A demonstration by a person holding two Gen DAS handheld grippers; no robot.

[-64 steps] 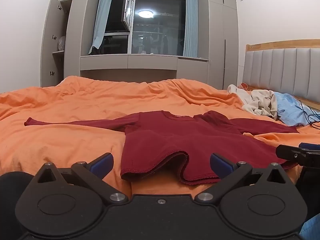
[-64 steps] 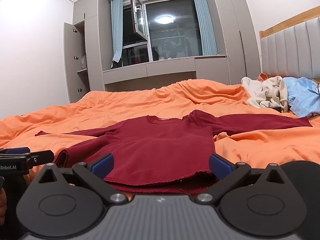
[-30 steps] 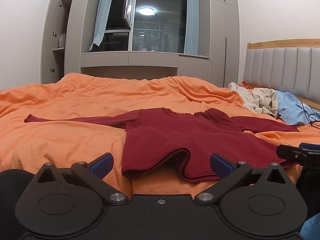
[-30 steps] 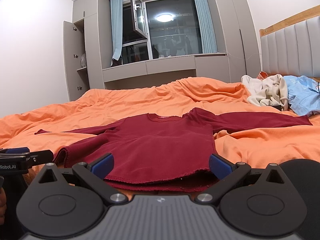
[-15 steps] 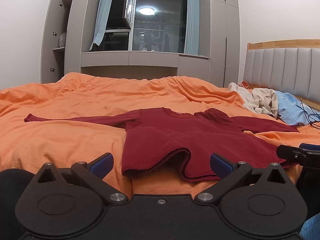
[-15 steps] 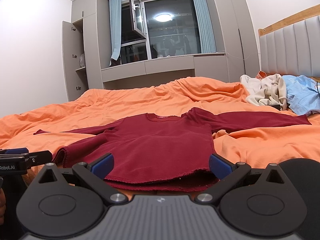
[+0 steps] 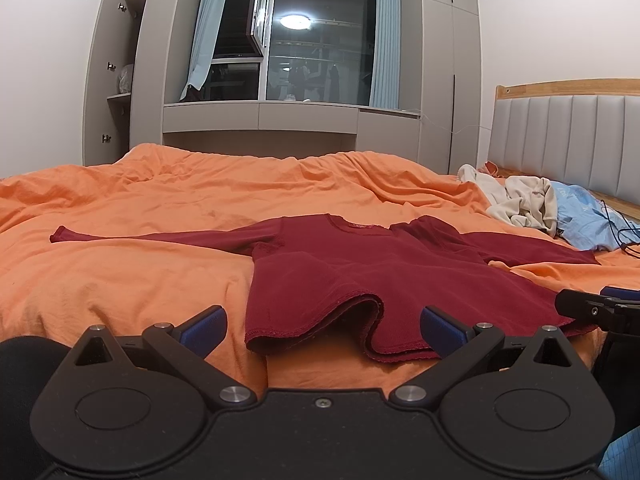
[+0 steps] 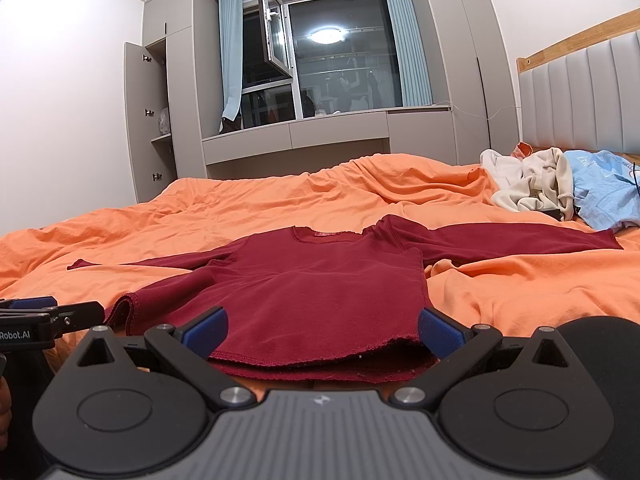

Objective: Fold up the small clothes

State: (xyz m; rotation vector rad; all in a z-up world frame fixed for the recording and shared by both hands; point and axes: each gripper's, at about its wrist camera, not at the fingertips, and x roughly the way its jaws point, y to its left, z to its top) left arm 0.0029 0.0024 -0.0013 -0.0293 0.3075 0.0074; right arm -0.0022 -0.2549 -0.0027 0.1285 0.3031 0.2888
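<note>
A dark red long-sleeved shirt (image 7: 360,268) lies spread face up on the orange bed cover (image 7: 140,272), sleeves stretched out left and right, hem towards me and slightly lifted in a fold. It also shows in the right wrist view (image 8: 320,288). My left gripper (image 7: 322,330) is open and empty, just short of the hem's left part. My right gripper (image 8: 322,330) is open and empty, its blue pads at either side of the hem's right part. Each gripper's tip shows at the edge of the other's view.
A heap of cream clothes (image 7: 520,200) and a light blue garment (image 7: 588,220) with a black cable lie at the right by the padded headboard (image 7: 568,136). Grey wardrobes and a window (image 7: 304,48) stand beyond the bed's far edge.
Almost nothing has changed. Both views have shifted very slightly; the shirt lies as before and both grippers stay open.
</note>
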